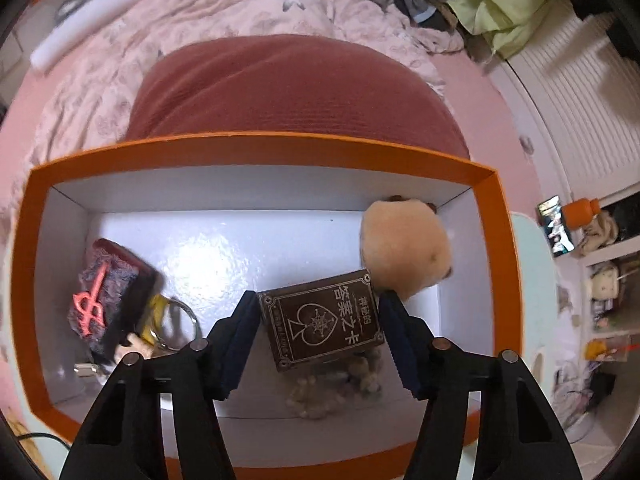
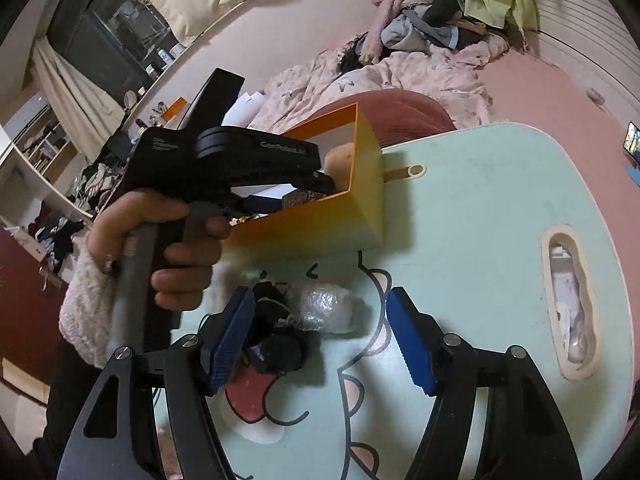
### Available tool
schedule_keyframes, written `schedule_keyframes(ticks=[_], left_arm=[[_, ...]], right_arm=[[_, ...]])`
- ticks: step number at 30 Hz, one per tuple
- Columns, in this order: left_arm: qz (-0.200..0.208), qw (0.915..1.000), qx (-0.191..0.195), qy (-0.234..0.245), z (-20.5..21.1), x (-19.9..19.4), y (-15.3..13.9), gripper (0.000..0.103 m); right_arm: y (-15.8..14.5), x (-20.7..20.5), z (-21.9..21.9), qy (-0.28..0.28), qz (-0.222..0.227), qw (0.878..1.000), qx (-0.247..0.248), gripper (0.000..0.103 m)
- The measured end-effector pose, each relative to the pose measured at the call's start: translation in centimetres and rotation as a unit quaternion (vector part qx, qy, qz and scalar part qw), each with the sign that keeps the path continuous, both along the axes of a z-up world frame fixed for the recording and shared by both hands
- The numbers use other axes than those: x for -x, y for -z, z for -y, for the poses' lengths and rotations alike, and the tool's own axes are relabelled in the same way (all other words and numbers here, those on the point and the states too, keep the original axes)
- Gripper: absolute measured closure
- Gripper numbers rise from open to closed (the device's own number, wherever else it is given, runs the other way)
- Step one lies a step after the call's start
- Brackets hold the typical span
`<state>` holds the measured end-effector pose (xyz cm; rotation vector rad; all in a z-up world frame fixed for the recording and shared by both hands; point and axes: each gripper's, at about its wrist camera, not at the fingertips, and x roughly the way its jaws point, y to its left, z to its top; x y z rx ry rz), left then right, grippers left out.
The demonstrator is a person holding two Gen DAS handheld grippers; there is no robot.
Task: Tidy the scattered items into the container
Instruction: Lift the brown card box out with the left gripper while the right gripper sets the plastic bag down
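The orange box (image 1: 264,148) with white inside holds a tan plush (image 1: 404,248), a dark patch with a red symbol (image 1: 108,296), a key ring (image 1: 180,324) and a beaded item (image 1: 336,384). My left gripper (image 1: 318,312) is inside the box, its jaws wide apart on either side of a brown card deck (image 1: 320,320); I cannot tell whether the pads touch it. My right gripper (image 2: 320,336) is open above the mint table (image 2: 480,240), over a black item (image 2: 276,344) and a clear plastic wrap (image 2: 324,308). The box also shows in the right wrist view (image 2: 304,228).
A rust-red cushion (image 1: 288,88) and a pink blanket (image 1: 120,80) lie behind the box. Clothes (image 2: 440,20) are heaped on the bed. The table has a handle slot (image 2: 572,308) at right. Shelves (image 1: 600,280) stand at right.
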<state>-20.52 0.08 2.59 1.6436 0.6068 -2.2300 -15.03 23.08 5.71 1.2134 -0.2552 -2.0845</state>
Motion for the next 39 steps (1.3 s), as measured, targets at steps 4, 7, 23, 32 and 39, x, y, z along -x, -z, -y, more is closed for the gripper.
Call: schedule_keyframes(ticks=[4,7,23,32,39], left_arm=[[-0.01,0.9999,0.004,0.008,-0.2,-0.3,-0.2,0.044],[-0.033,0.9993,-0.016,0.011,0.4,-1.0,-0.9,0.045],[-0.198,0.9774,-0.04,0.063,-0.8,-16.6,-8.1,0.045],[-0.177,0.9815,0.012,0.072,-1.7,-21.8,-3.1,0.044],[-0.214,0.9761,0.04,0.005,-0.7,-23.4,-2.2,0.044]], right_arm=[[0.3,0.0,0.1,-0.001,0.002,1.0,-0.002,0.034],[0.5,0.0,0.1,0.001,0.007,1.0,-0.003,0.034],[0.8,0.0,0.1,0.006,0.0,1.0,-0.017,0.034],[1.1,-0.2,0.6,0.001,0.001,1.0,-0.022,0.034],[-0.3,-0.2,1.0,0.0,-0.019,0.999,-0.029,0.034]])
